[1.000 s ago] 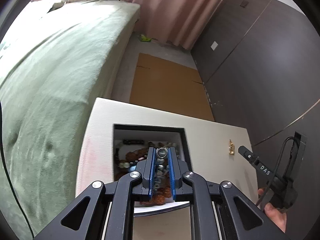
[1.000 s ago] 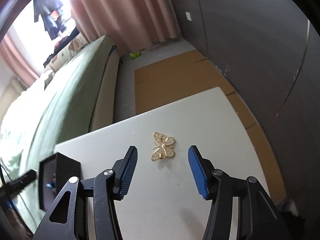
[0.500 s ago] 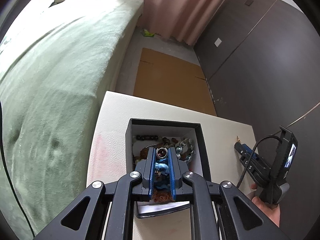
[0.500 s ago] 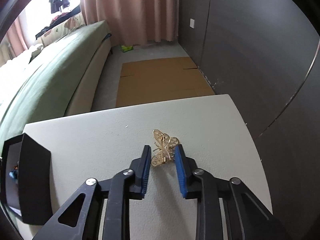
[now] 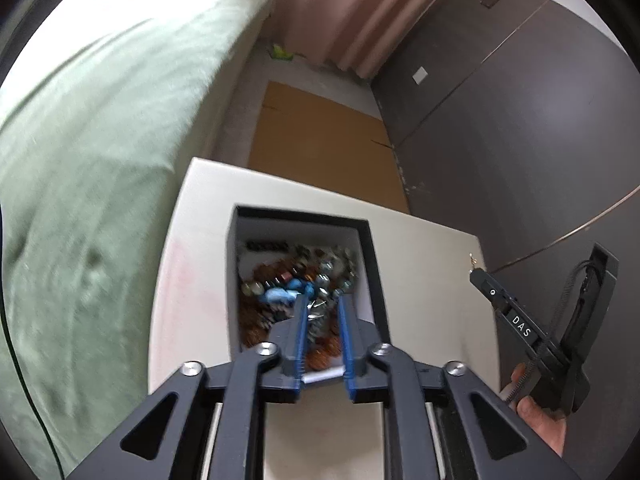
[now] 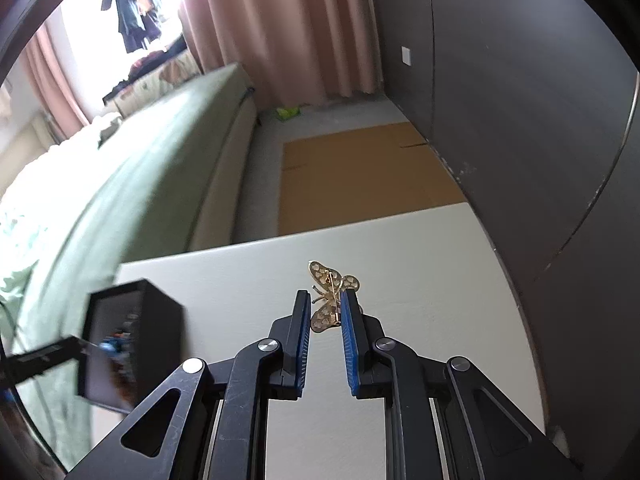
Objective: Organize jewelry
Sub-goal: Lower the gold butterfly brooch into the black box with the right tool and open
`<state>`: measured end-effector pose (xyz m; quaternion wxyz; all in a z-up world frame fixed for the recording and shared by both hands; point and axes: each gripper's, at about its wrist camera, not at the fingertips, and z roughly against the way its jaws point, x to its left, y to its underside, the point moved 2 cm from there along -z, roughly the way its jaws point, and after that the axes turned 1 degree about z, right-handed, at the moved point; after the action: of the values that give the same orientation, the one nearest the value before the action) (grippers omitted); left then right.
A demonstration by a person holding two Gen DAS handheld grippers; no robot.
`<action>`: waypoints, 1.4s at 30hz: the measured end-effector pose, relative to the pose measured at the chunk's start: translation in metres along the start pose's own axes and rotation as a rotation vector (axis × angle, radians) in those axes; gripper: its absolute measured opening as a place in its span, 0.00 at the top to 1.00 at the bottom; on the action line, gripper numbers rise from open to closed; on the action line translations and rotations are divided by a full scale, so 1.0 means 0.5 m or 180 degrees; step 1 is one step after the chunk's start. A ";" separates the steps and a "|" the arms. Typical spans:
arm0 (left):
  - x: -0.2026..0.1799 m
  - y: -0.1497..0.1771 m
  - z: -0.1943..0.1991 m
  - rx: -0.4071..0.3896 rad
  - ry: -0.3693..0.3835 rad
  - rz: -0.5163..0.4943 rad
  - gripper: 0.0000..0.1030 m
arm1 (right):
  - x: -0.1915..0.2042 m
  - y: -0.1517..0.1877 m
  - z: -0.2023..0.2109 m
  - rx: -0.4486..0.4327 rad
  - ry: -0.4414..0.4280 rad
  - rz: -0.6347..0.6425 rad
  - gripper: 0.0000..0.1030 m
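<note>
1. The right gripper (image 6: 326, 306) holds a gold butterfly brooch (image 6: 332, 298) between its blue pads. The jaws are narrow and closing the last little way onto it. The upper wings stand out past the tips, so the grip sits on the lower body and pin. In my judgement that hold suits so thin and flat a piece.

2. The brooch appears clear of the white table (image 6: 420, 264), though whether it is quite free of the surface I cannot tell. The black box (image 6: 136, 332) stands well to its left, near the table's left edge. The hold is judged to be for carrying the brooch there.

3. The left gripper (image 5: 323, 304) hangs over the open black box (image 5: 376, 264), its tips just above the heap of beads and trinkets (image 5: 296, 280). Its jaws are narrow and opening. A small silvery piece shows between the pads, but blur prevents saying whether they press on it. The position suggests a release into the box.

4. Risk noted: the brooch is slim and could slip or twist during the carry.
</note>
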<state>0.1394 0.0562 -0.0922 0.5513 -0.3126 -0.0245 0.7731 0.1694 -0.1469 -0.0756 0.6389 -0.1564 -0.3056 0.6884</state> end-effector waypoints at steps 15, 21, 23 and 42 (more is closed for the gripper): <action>0.063 -0.014 0.084 -0.0402 -0.0070 0.0375 0.31 | 0.117 0.028 0.066 -0.0149 -0.1007 -0.0012 0.84; 0.083 -0.018 0.104 -0.0474 -0.0115 0.0430 0.31 | 0.171 0.039 0.054 -0.0088 -0.1257 0.0026 0.84; 0.091 -0.019 0.111 -0.0490 -0.0119 0.0451 0.31 | 0.185 0.045 0.051 -0.0065 -0.1327 0.0040 0.84; 0.058 0.014 0.147 -0.0632 -0.0195 0.0232 0.31 | 0.140 0.067 0.080 0.0132 -0.1174 -0.0244 0.46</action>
<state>0.0905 0.1014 -0.0493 0.4881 -0.3426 -0.1064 0.7956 0.1096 -0.0875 -0.0536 0.6009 -0.0025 -0.4090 0.6868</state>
